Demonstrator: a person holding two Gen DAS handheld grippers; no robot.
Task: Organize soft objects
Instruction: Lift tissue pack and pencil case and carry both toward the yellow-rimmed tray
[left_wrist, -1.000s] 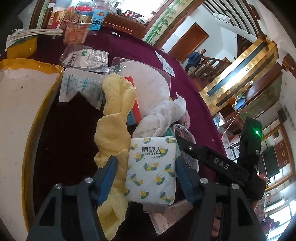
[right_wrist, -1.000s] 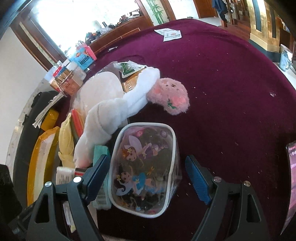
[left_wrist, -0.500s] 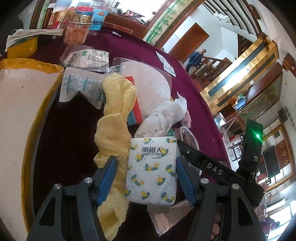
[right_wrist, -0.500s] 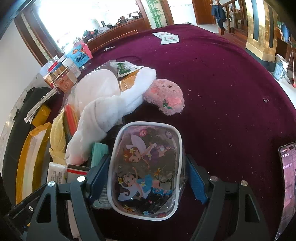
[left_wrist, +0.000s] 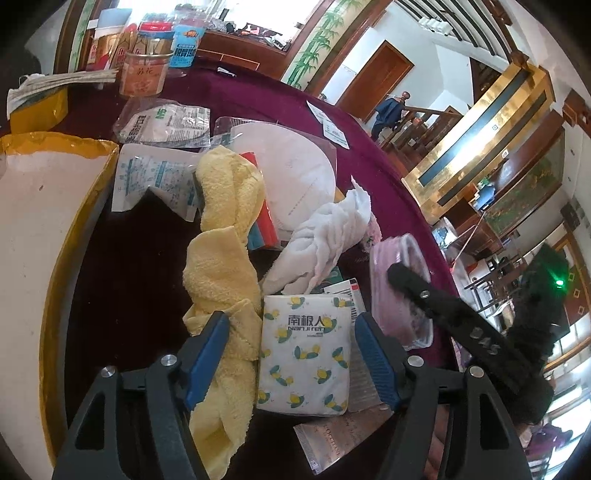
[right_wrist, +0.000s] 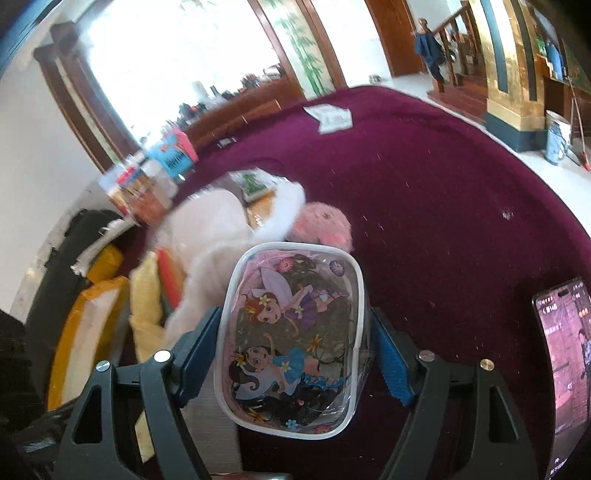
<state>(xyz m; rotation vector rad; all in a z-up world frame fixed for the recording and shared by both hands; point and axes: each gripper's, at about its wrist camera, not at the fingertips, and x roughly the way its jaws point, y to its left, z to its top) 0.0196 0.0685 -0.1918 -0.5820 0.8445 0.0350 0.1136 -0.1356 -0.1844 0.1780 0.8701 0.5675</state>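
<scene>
Soft things lie heaped on a round table with a dark red cloth (right_wrist: 461, 192), and two of them are in hand at once. Nearest the right gripper (right_wrist: 299, 354) is a clear pouch (right_wrist: 291, 339) printed with cartoon fairies; it sits between the blue pads (right_wrist: 389, 360), which press on its two long sides, so the gripper is clamped on it, and the blur in the right wrist view suggests the pouch is being carried off the cloth. The left gripper (left_wrist: 291, 354) straddles a tissue pack (left_wrist: 304, 354) printed with small yellow flowers; its jaws have just been opening, and both pads stand clear of the pack, so it is apart and holds nothing. The pack lies flat at the near edge of the pile, with a yellow towel (left_wrist: 225, 258) touching its left side and a twisted white towel (left_wrist: 321, 243) just behind it. A pink plush toy (right_wrist: 325, 225) sits beyond the pouch, and a phone (right_wrist: 565, 369) lies well apart at the right edge. Judging by this, the step in hand is lifting the pouch away while the tissue pack waits. Next, the right hand needs a clear spot to set the pouch down, and the left must close squarely on the pack without catching the yellow towel.
</scene>
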